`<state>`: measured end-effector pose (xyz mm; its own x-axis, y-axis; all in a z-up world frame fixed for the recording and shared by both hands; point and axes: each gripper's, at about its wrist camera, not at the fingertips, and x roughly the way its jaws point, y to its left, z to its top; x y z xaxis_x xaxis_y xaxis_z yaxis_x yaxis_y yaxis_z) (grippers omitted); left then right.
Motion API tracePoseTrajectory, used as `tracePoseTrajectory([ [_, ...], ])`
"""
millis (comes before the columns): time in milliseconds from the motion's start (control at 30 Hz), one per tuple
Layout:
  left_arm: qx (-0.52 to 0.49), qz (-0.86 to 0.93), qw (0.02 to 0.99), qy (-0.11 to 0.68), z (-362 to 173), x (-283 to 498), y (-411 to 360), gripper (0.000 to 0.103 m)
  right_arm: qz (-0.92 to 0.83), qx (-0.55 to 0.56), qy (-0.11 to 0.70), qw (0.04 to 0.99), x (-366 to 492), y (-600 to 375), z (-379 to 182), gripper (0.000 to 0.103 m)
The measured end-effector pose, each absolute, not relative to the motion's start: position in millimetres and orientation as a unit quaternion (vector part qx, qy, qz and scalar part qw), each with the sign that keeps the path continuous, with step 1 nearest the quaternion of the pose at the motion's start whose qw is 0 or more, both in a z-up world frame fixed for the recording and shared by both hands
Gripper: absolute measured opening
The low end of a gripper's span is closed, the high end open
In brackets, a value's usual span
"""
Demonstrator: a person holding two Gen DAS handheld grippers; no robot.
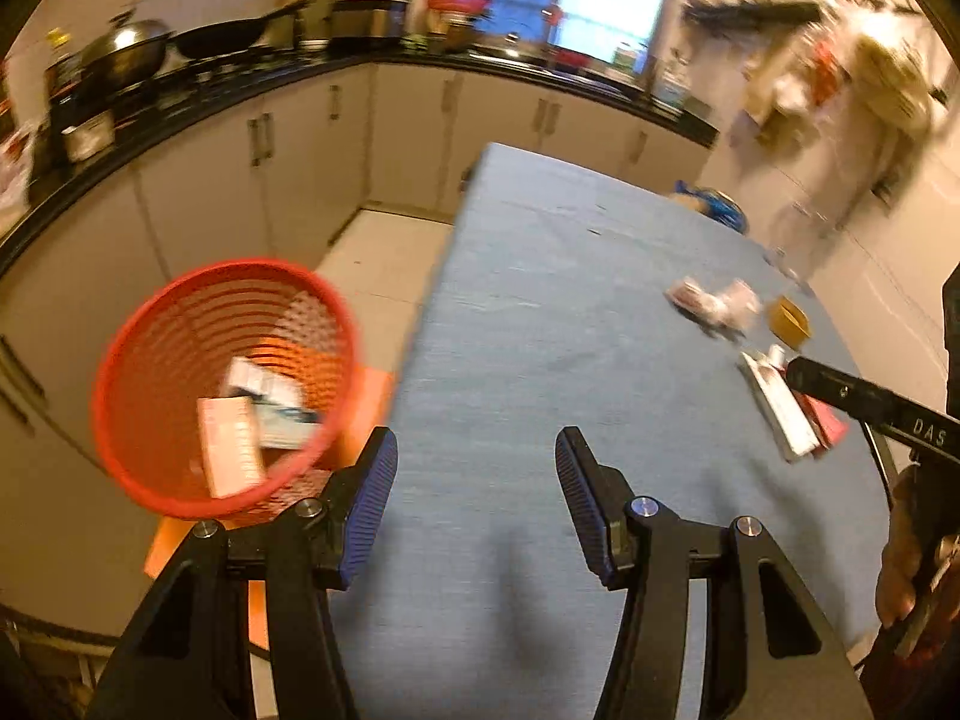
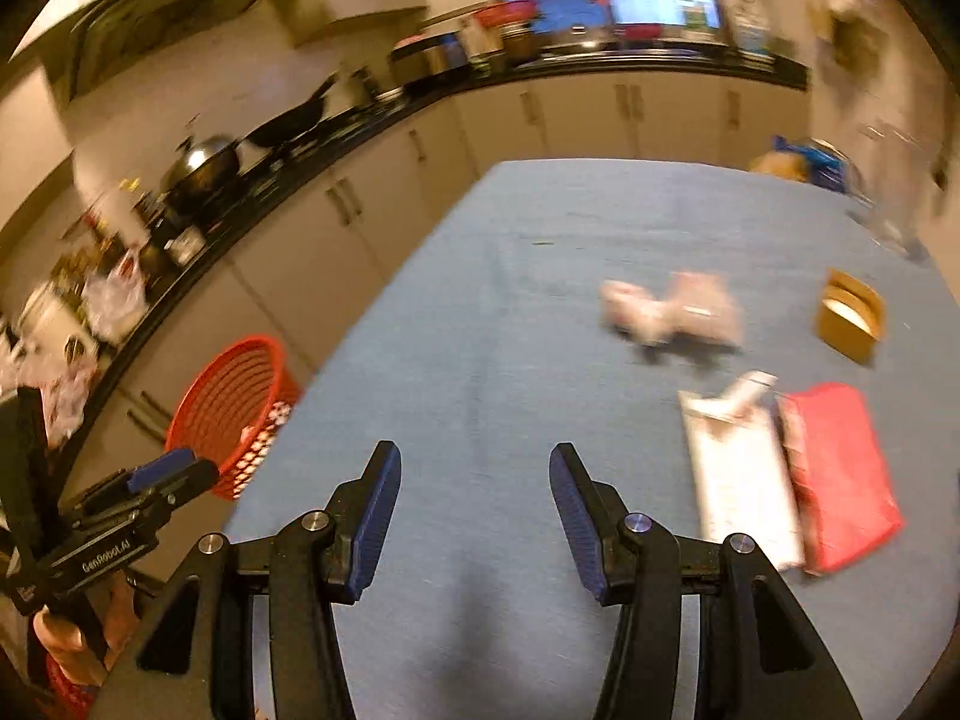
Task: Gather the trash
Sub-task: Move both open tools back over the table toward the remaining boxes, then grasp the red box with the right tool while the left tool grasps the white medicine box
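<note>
Your left gripper and right gripper both hang open and empty over the blue worktop. Left of it, the red basket holds a few small cartons. Far right, wrappers, a white packet, a red pouch and an open brown box lie on the worktop.

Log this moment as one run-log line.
left claw: open, empty | right claw: open, empty | basket: holds boxes, beside table | left on table: wrappers, carton, white pack, red pack
</note>
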<state>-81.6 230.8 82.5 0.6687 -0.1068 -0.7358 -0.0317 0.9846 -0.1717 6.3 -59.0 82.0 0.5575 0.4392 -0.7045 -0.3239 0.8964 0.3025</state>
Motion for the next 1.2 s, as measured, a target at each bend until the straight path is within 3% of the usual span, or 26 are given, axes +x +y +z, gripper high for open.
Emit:
tracePoseTrajectory([
  [100,-0.066,-0.048,0.906,0.416,84.1,-75.5,192.8,0.054,0.192,0.084,0.411,0.887,1.3,-100.8,82.2,0.056],
  [467,-0.012,-0.122,0.887,0.445,76.5,-65.2,93.7,0.059,0.082,0.088,0.431,0.895,17.5,-218.5,59.3,0.081],
  [633,0.002,-0.126,0.88,0.457,65.5,-63.8,80.5,0.059,0.078,0.114,0.462,0.876,36.3,-245.8,30.6,0.081],
  [867,-0.002,-0.122,0.875,0.468,58.9,-55.5,83.6,0.059,0.112,0.151,0.485,0.854,36.4,-246.7,10.3,0.081],
  [1200,-0.007,-0.127,0.87,0.476,55.3,-44.1,76.8,0.06,0.09,0.02,0.485,0.87,40.8,-204.2,12.9,0.091],
])
